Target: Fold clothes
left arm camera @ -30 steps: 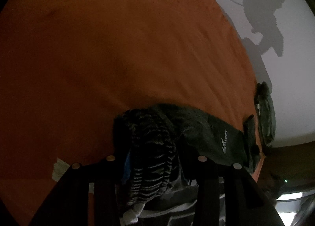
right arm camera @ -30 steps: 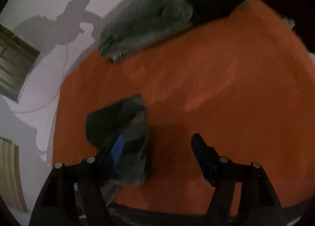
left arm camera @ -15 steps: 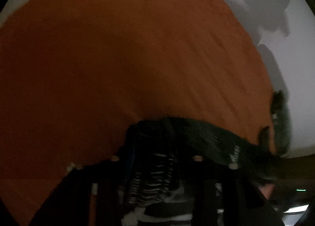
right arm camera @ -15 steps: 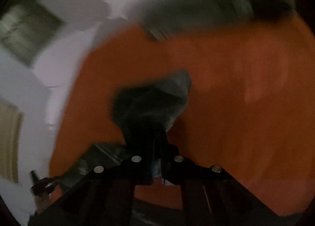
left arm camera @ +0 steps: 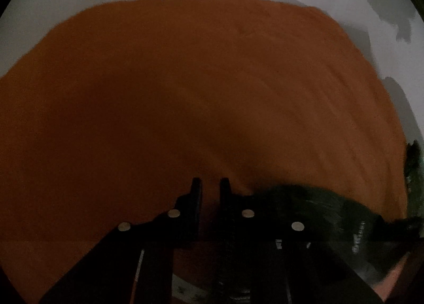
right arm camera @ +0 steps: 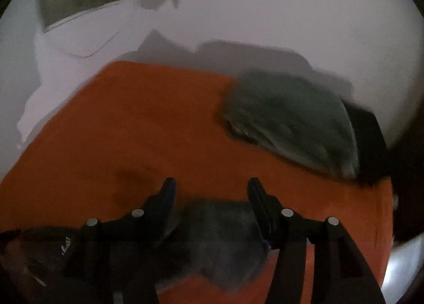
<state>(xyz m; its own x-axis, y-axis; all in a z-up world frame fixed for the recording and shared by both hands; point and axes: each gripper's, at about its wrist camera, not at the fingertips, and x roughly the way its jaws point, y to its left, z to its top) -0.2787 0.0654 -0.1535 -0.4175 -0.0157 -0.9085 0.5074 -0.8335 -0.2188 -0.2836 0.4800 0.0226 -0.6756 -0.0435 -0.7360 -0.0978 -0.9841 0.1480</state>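
Left-wrist view: left gripper [left arm camera: 210, 184] sits at 6 o'clock over the orange cover [left arm camera: 185, 92]; its fingers stand nearly together with only a thin slit between, and nothing shows clamped in it.
Garment, left view: dark garment [left arm camera: 326, 211] lies at 4 o'clock, just beside the right finger, blurred; its long axis runs from 6 toward 3 o'clock.
Right-wrist view: right gripper [right arm camera: 210, 184] is at 6 o'clock with fingers well apart, empty, hovering above the same garment [right arm camera: 220, 235], which spreads toward 8 o'clock.
Likely reason: the wide stance suits reaching for a cloth edge, a judgement only.
Pile: grey folded clothes [right arm camera: 288, 121] rest at 2 o'clock on the cover's far corner, long axis from 12 toward 4 o'clock, probably kept clear of the working area.
Fold state: too dim and blurred to tell.
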